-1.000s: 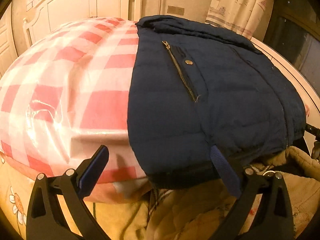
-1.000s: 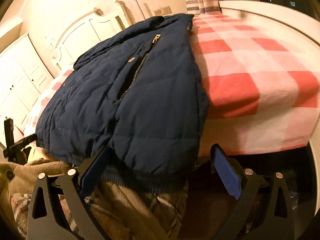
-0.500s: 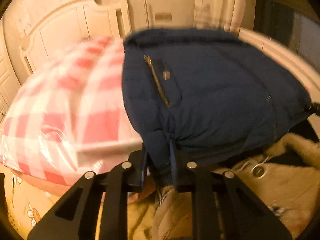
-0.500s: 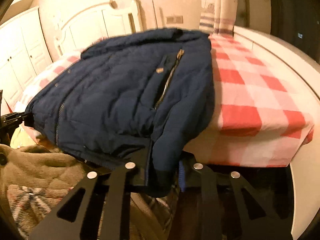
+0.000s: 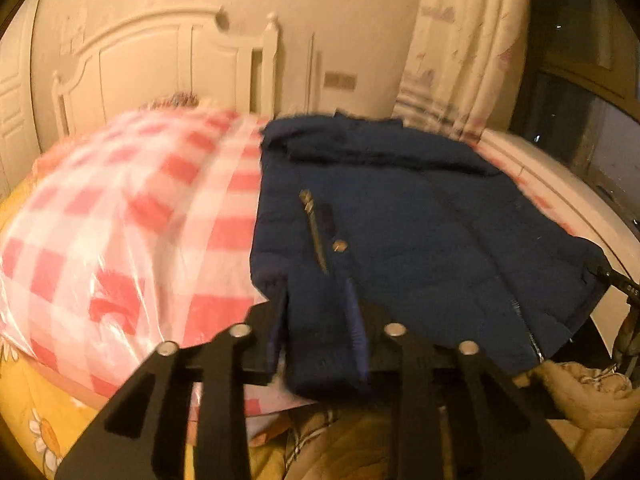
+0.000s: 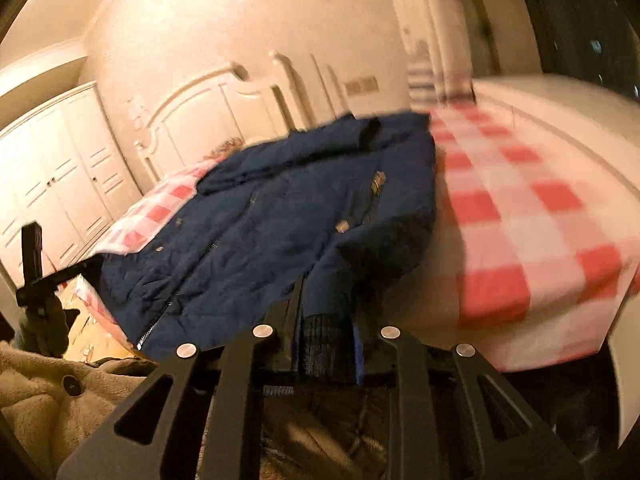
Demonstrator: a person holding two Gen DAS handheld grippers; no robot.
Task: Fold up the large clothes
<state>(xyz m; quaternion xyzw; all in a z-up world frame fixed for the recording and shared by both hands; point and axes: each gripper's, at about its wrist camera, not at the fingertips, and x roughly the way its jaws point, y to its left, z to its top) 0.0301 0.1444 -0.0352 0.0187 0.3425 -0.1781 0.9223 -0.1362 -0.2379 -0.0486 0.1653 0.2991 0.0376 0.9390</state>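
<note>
A navy padded jacket [image 5: 400, 240] lies folded lengthwise on the red-and-white checked bed cover [image 5: 120, 220], collar toward the headboard. My left gripper [image 5: 318, 320] is shut on the jacket's near left hem corner. My right gripper [image 6: 326, 320] is shut on the near right hem corner of the jacket [image 6: 280, 224], on its ribbed cuff-like edge. Both corners are lifted a little off the bed edge. The left gripper also shows at the left of the right wrist view [image 6: 36, 280].
A white headboard [image 5: 160, 64] and a curtain [image 5: 460, 48] stand behind the bed. White wardrobe doors [image 6: 52, 168] are at the left. A beige fleece coat [image 6: 48, 392] and other clothes lie below the bed's near edge.
Both grippers went from open at the jacket's hem to shut on its two near corners. They have since risen, lifting the hem, and the view now looks further up the bed.
</note>
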